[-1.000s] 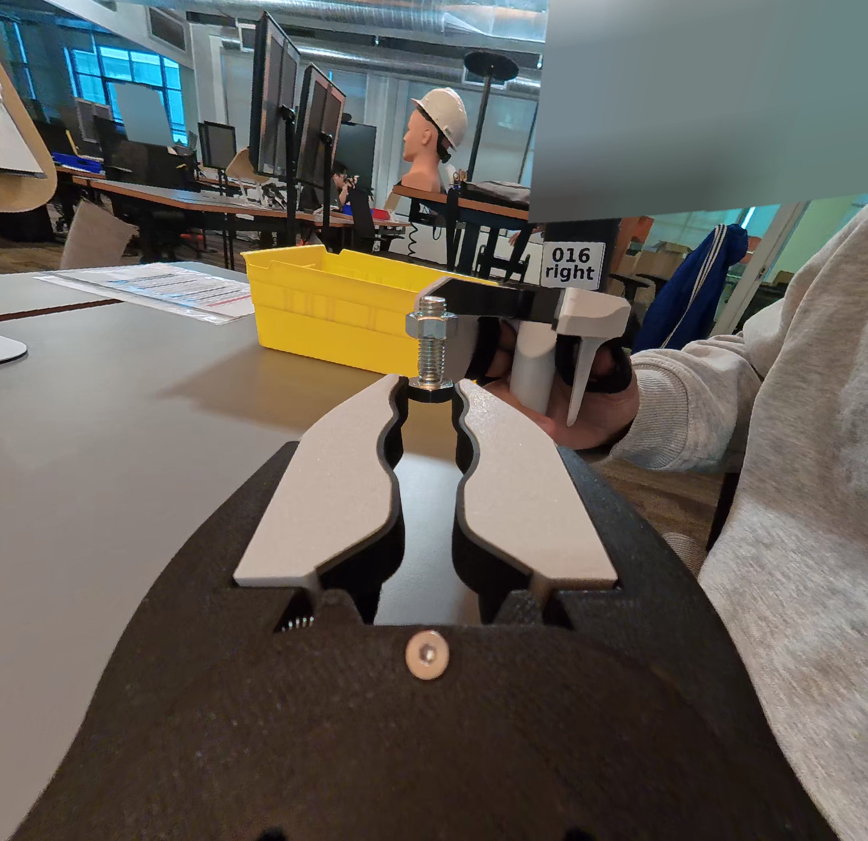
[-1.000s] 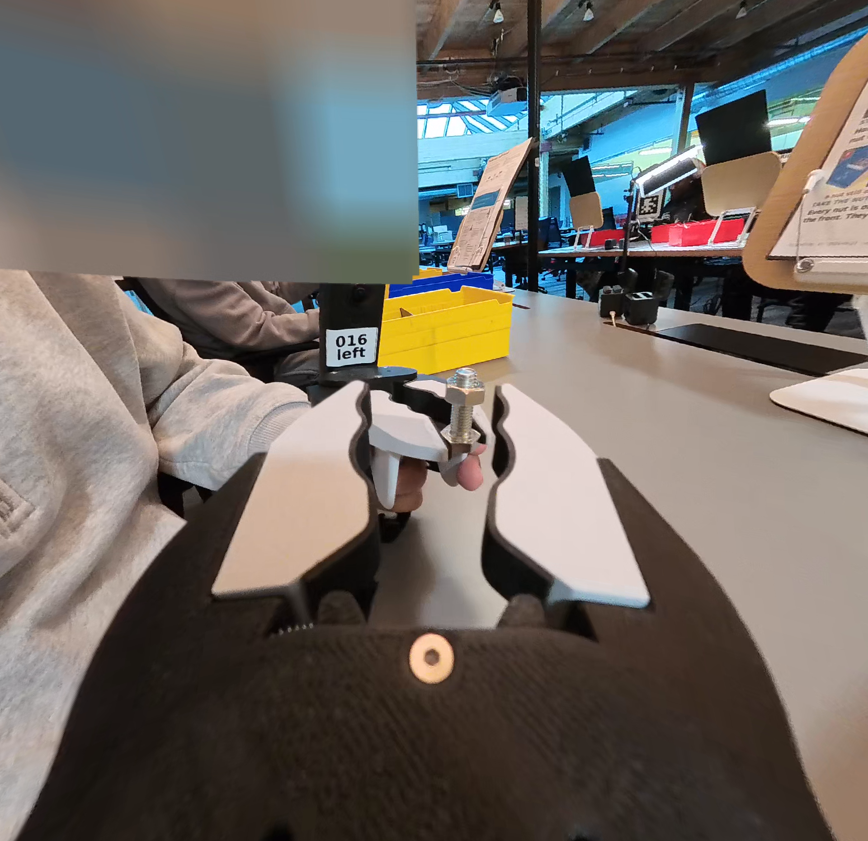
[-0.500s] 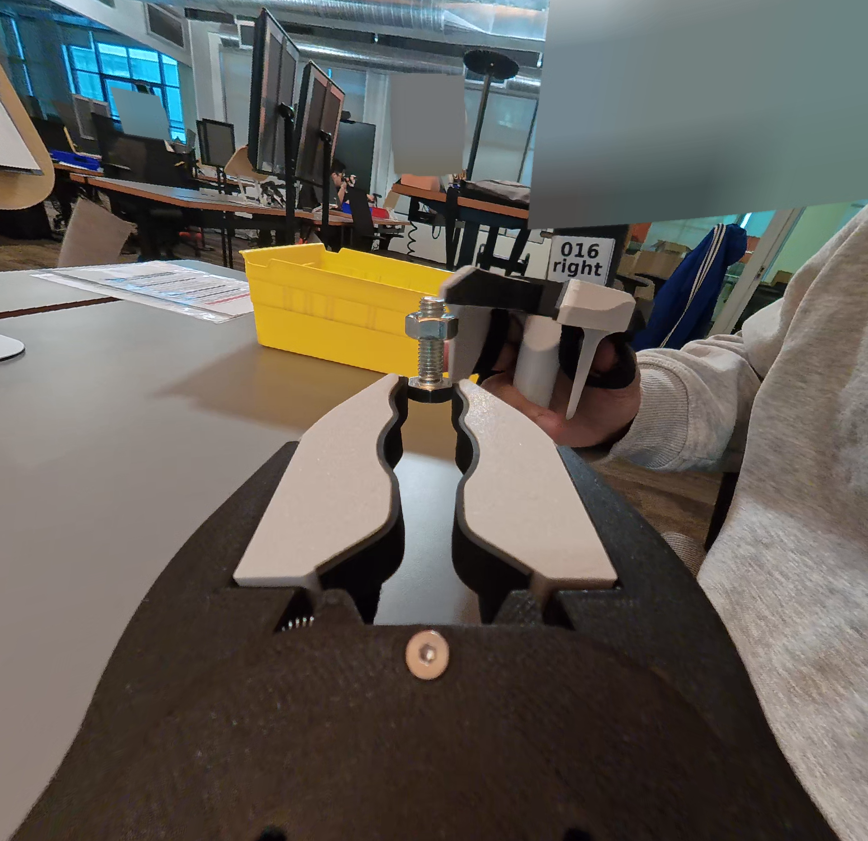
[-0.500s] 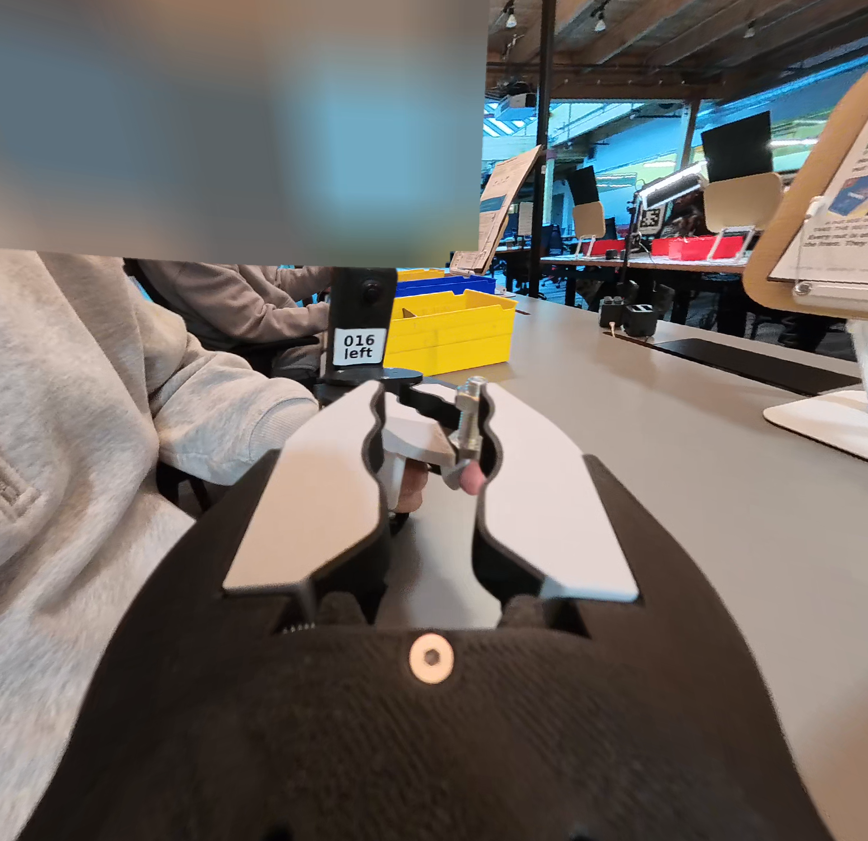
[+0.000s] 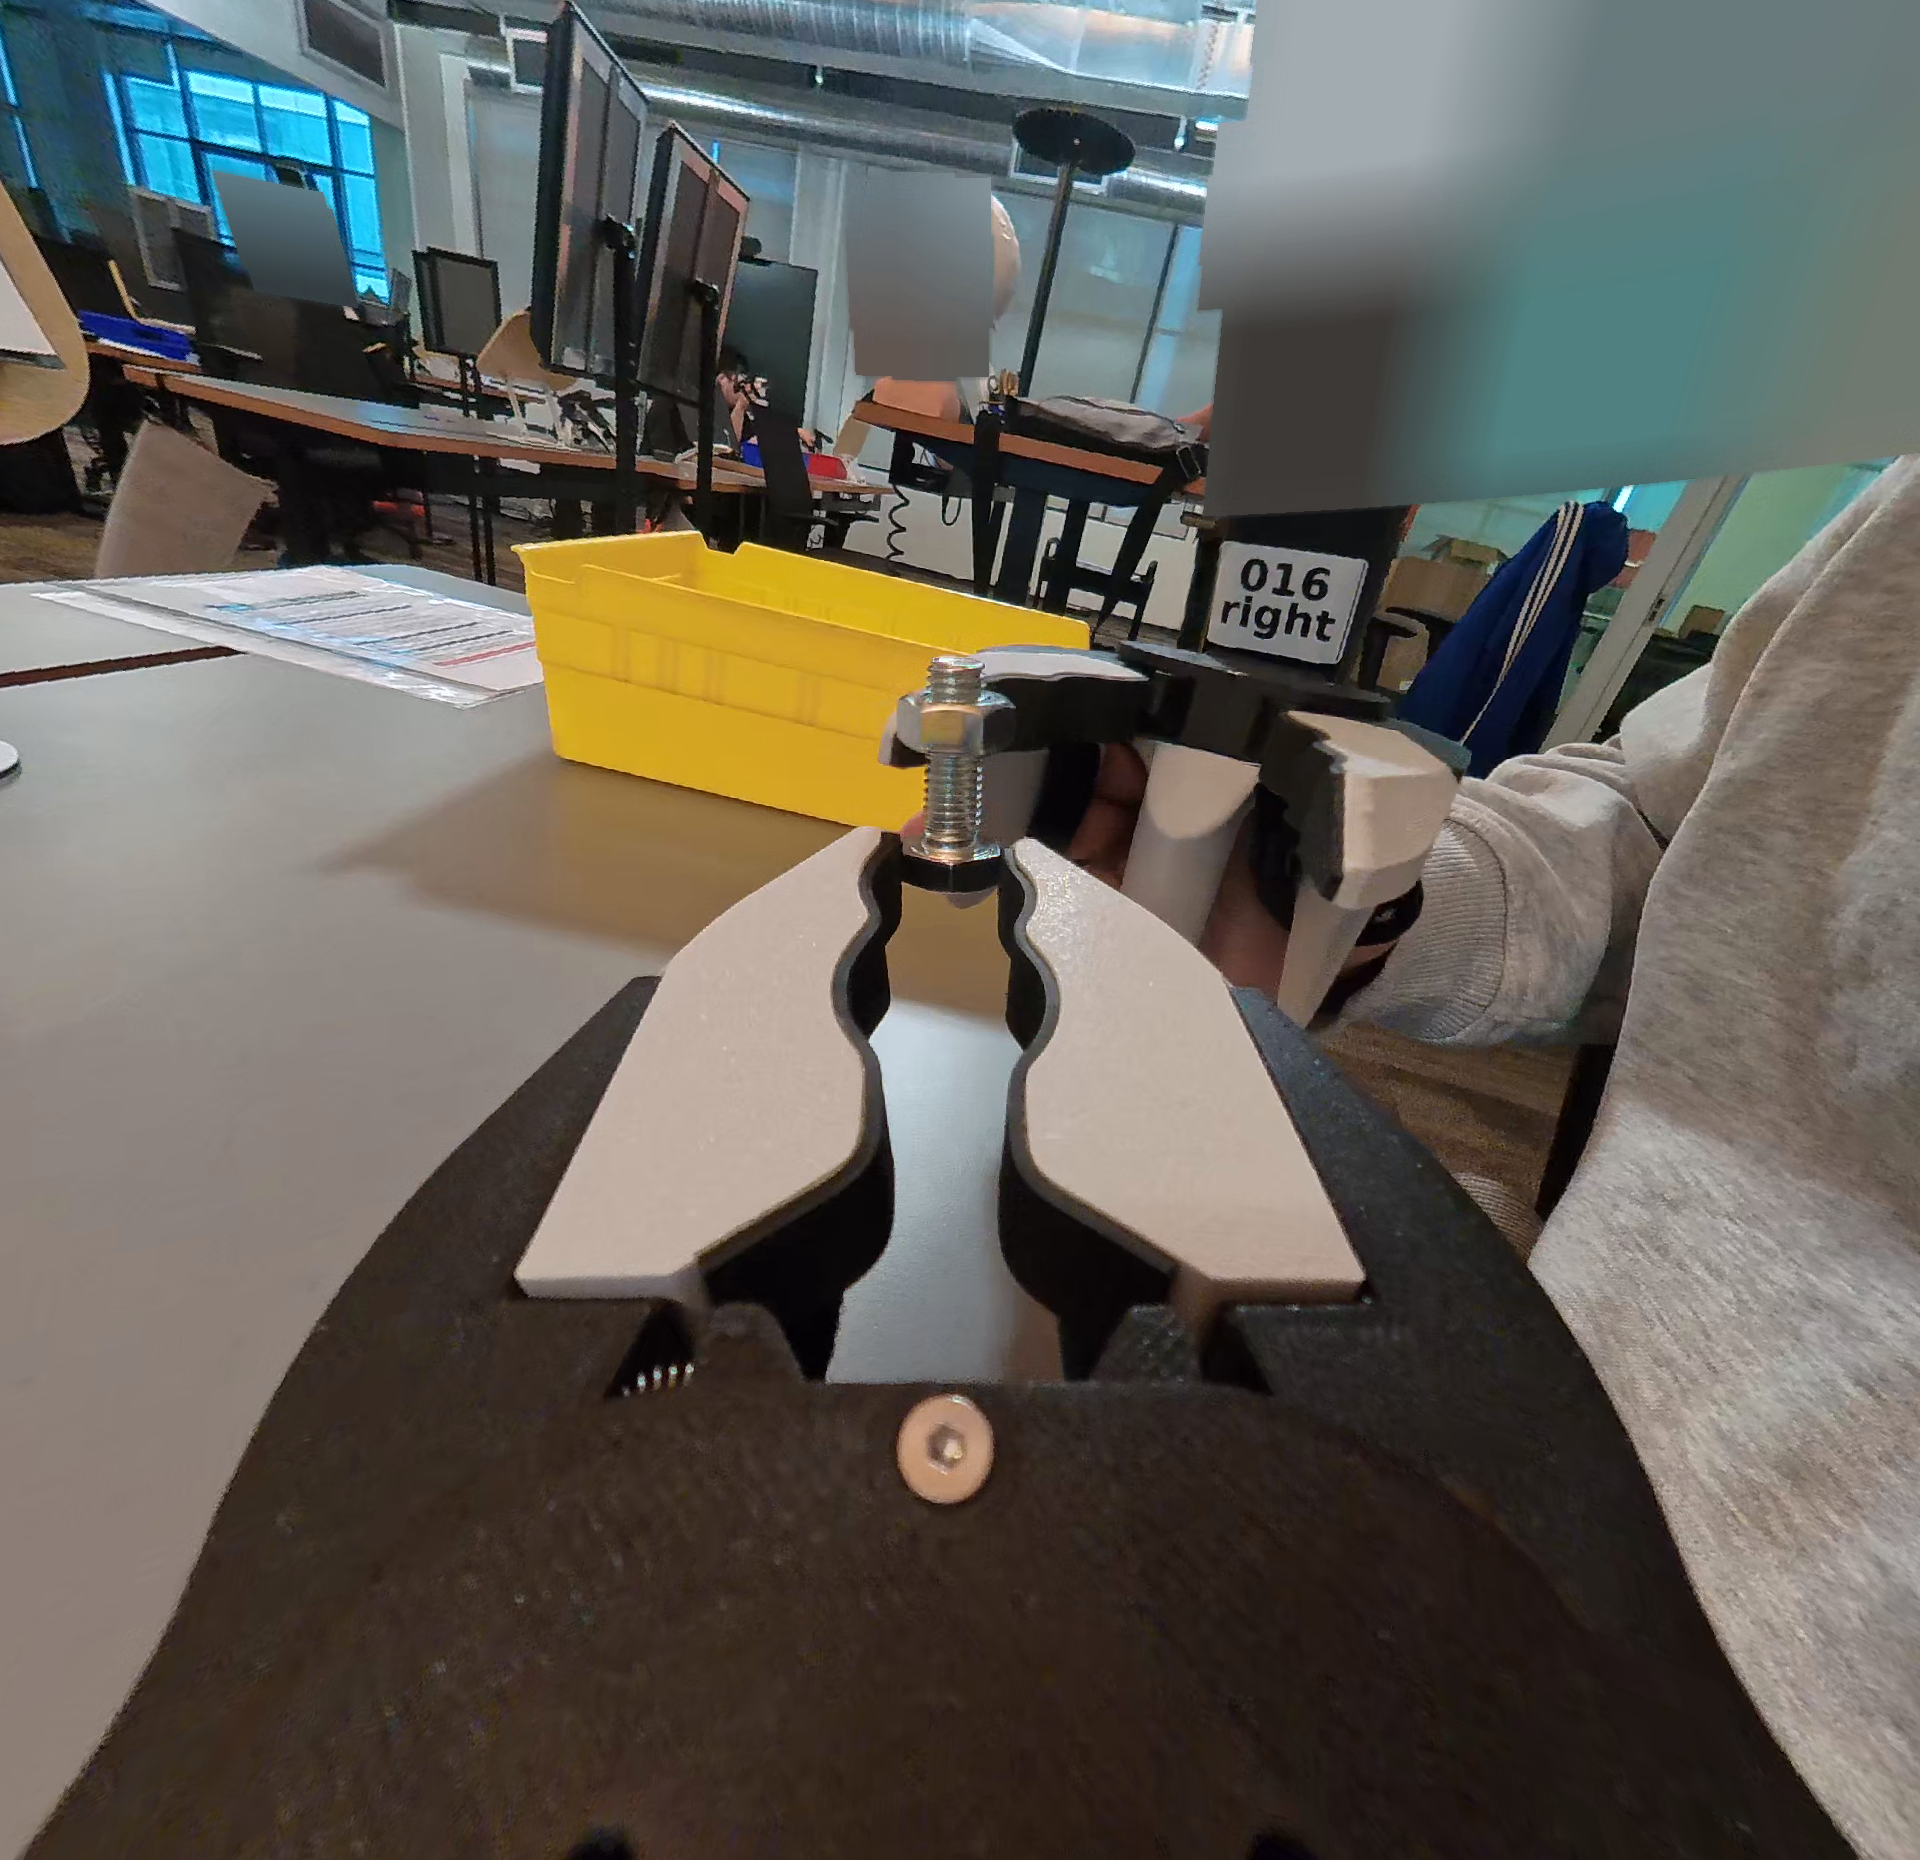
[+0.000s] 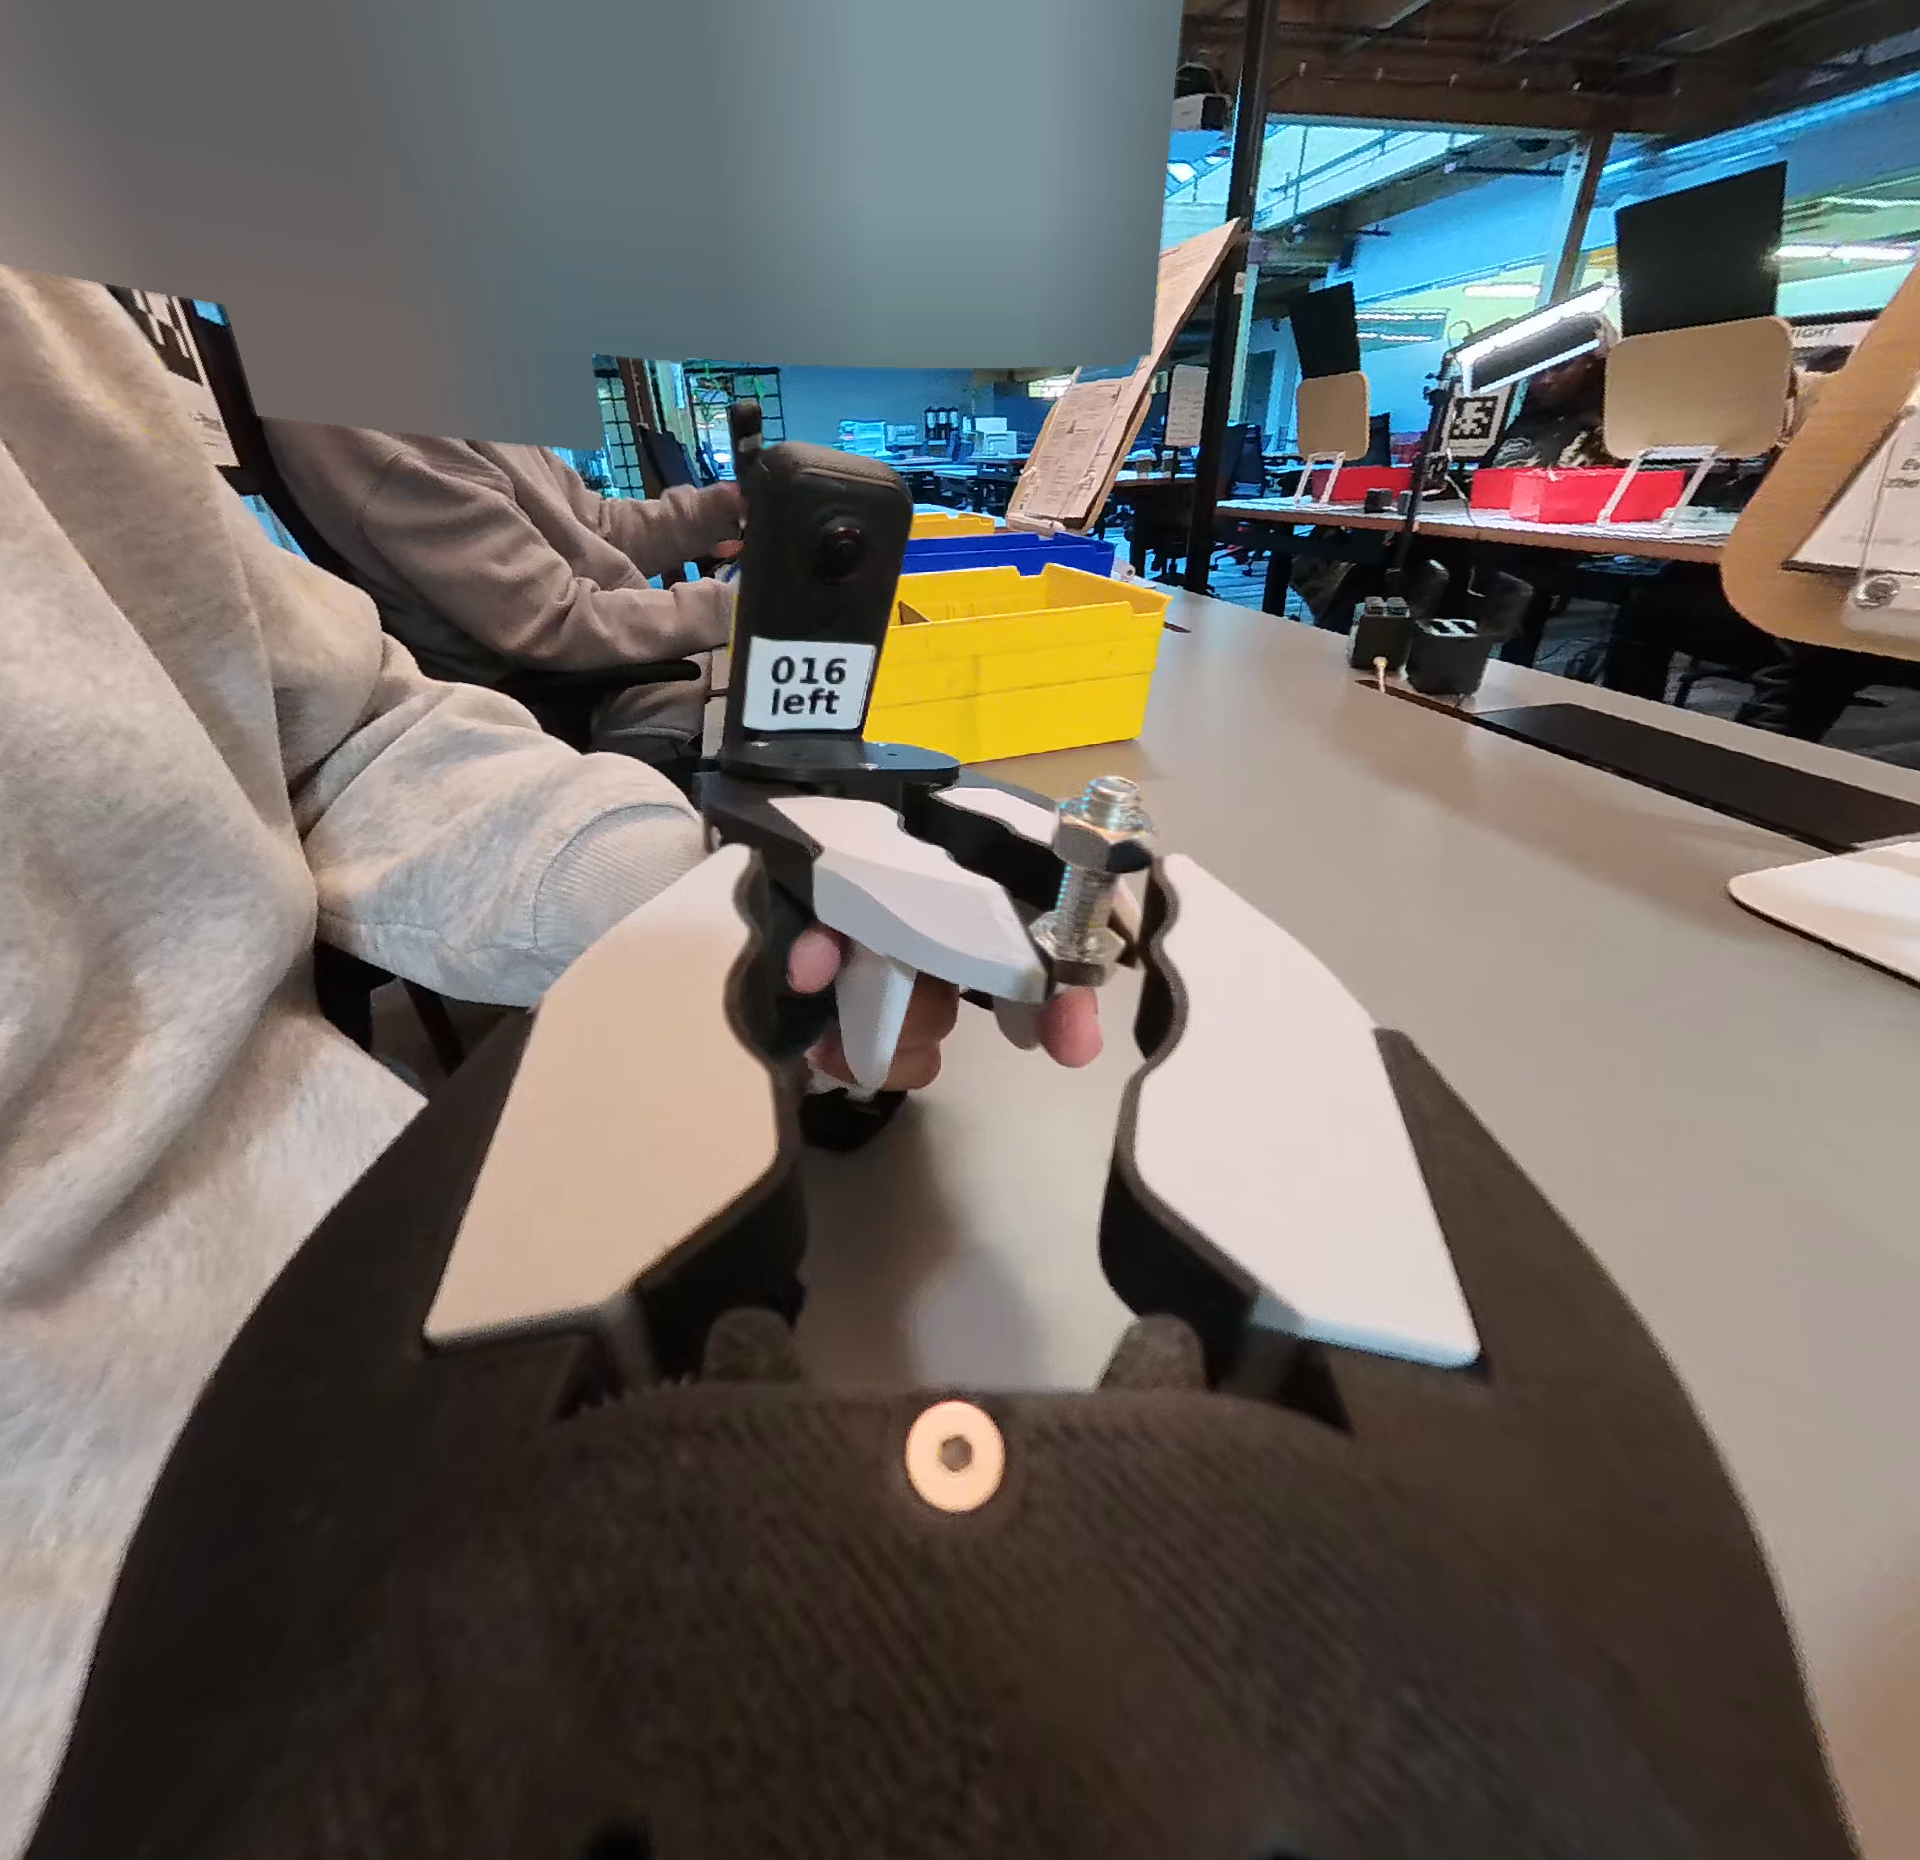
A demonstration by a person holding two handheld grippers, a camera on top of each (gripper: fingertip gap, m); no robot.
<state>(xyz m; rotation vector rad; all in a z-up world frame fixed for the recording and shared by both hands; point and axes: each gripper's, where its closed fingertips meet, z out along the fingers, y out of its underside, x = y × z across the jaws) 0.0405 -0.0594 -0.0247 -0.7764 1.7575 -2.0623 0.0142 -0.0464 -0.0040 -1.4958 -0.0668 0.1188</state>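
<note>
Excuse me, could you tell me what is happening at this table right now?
A person in a grey sweatshirt holds a two-finger gripper in each hand above a grey table. The left gripper is shut on the head of an upright silver threaded bolt. The right gripper is open, its fingers around the silver hex nut near the bolt's top. A yellow plastic bin sits behind them.

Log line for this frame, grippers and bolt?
left hand-held gripper: shut on bolt head | right hand-held gripper: open, around nut | bin behind
</note>
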